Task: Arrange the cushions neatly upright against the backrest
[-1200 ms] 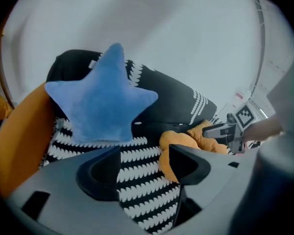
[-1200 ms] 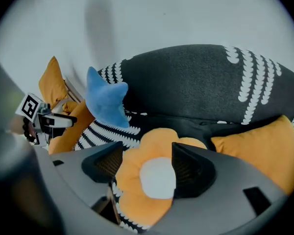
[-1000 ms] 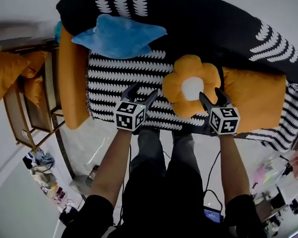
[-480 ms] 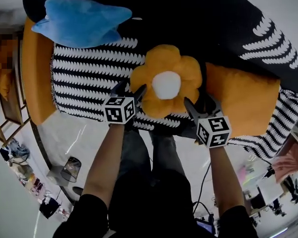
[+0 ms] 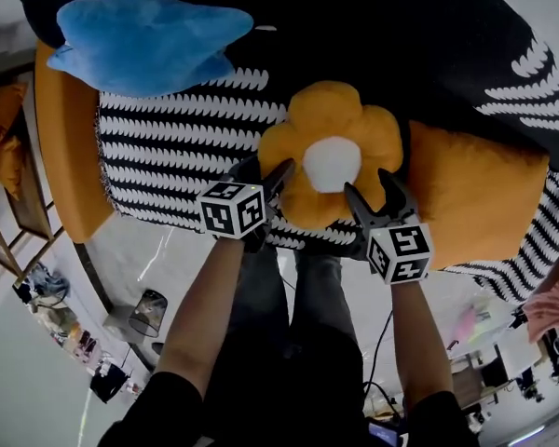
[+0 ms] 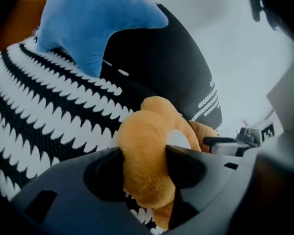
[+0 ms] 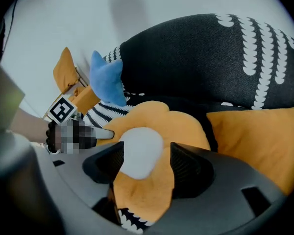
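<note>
An orange flower cushion with a white centre lies flat on the striped sofa seat. My left gripper has just been closing, and its pads now squeeze the flower's left petal. My right gripper stands open astride the lower right petal, and I see no squeeze there. A blue cushion leans at the back left against the black backrest. To the right of the flower, an orange square cushion rests on the seat.
An orange bolster armrest bounds the seat on the left. A wooden chair with orange cushions stands beyond it. Small clutter lies on the glossy floor in front of the sofa, next to the person's legs.
Both grippers have come down onto the flower cushion. The left one, which was over the bare seat, slid right and closed on the left petal. The right jaws now straddle a petal.
</note>
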